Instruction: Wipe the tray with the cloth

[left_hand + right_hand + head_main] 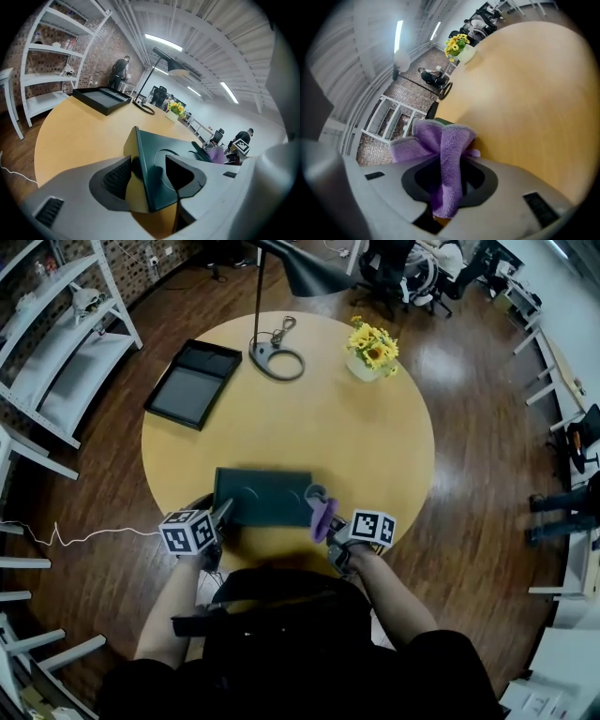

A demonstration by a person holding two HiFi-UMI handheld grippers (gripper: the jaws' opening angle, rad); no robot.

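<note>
Head view: both arms reach down to the near edge of the round table [375,446]. The left gripper [223,515] sits at the near left corner of the green tray [262,498]. The right gripper [330,526] is at its right end. Bare table lies beyond.

Left gripper view: the jaws stand wide around the tray's corner, not squeezing.

Right gripper view: the jaws, tipped sideways, pinch the purple cloth [447,164].

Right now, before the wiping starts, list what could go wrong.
The left gripper straddles a corner of the tray without clamping it, so the tray may slide under the first stroke. The right gripper pinches the cloth as a bunched fold; it could slip or wipe poorly.
</note>
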